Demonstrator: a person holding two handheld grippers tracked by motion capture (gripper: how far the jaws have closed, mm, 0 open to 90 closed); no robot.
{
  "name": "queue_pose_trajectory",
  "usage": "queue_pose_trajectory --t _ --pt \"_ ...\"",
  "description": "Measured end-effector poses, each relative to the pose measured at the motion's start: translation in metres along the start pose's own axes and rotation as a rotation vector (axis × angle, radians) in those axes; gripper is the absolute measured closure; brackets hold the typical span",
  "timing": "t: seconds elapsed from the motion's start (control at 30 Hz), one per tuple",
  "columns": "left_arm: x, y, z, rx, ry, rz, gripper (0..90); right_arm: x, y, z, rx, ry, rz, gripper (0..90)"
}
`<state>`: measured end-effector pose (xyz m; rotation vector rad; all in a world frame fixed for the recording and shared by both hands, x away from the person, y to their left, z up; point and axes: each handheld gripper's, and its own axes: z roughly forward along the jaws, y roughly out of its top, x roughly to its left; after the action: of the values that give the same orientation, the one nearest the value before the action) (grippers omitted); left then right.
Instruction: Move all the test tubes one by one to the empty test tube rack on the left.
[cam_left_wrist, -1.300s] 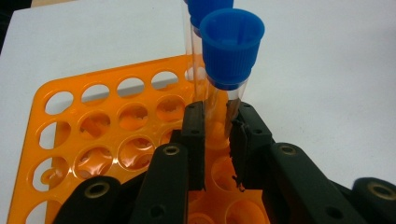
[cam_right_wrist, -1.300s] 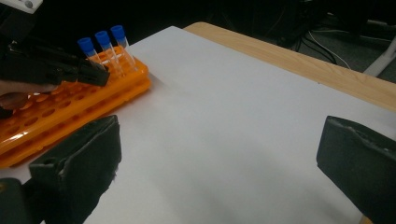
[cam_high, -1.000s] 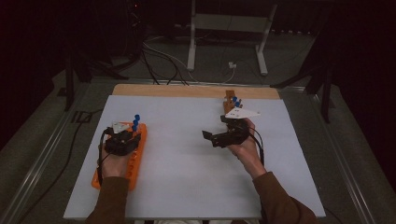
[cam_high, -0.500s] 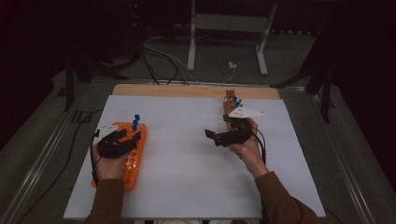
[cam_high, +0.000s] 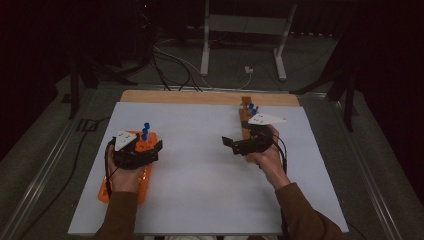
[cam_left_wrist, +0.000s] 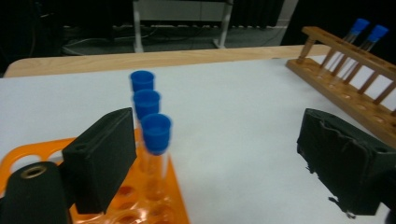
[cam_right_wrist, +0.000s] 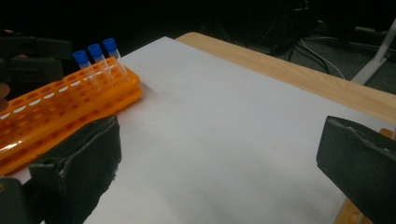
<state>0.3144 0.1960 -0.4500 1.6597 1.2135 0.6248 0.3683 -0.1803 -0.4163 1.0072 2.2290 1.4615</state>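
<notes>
Right now I read this as the moment just after a tube has been set into the orange rack (cam_high: 126, 172): my left gripper (cam_left_wrist: 219, 154) hangs over the rack's far end with its fingers (cam_left_wrist: 100, 161) standing wide, and they have just been opening. Nothing is pressed between them; the nearest of the three blue-capped tubes (cam_left_wrist: 154, 140) stands upright in its hole just beside the left finger, apart from the pad as far as I can tell. The three tubes sit in a row at the far end of that rack, which lies on the left side of the white counter (cam_high: 200, 165).

My right gripper (cam_right_wrist: 219, 172) is well apart from all that, over on the right side by the wooden rack (cam_left_wrist: 348, 79), where two more blue-capped tubes (cam_left_wrist: 364, 35) lean in their slots. Its fingers (cam_right_wrist: 81, 163) are wide too, with only bare counter between them.

My judgement is that the work is moving tubes from the wooden rack to the orange one, with three placed and two left. Next I would need to lift the left gripper clear without knocking the near cap, then bring a gripper to the wooden rack, line the fingers up either side of one tube below its cap, and close gently before pulling it straight up out of its slot.
</notes>
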Motion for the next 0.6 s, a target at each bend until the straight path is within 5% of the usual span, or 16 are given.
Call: queue_pose_trajectory --t 0.43,0.6 --pt "-0.033 0.003 0.007 -0.025 -0.093 0.071 0.8 -0.020 0.004 -0.009 -0.021 -0.083 0.005 0.0" --pt "-0.043 -0.002 0.014 -0.001 -0.113 0.100 0.8 -0.034 0.003 -0.014 -0.050 -0.165 0.018 3.1"
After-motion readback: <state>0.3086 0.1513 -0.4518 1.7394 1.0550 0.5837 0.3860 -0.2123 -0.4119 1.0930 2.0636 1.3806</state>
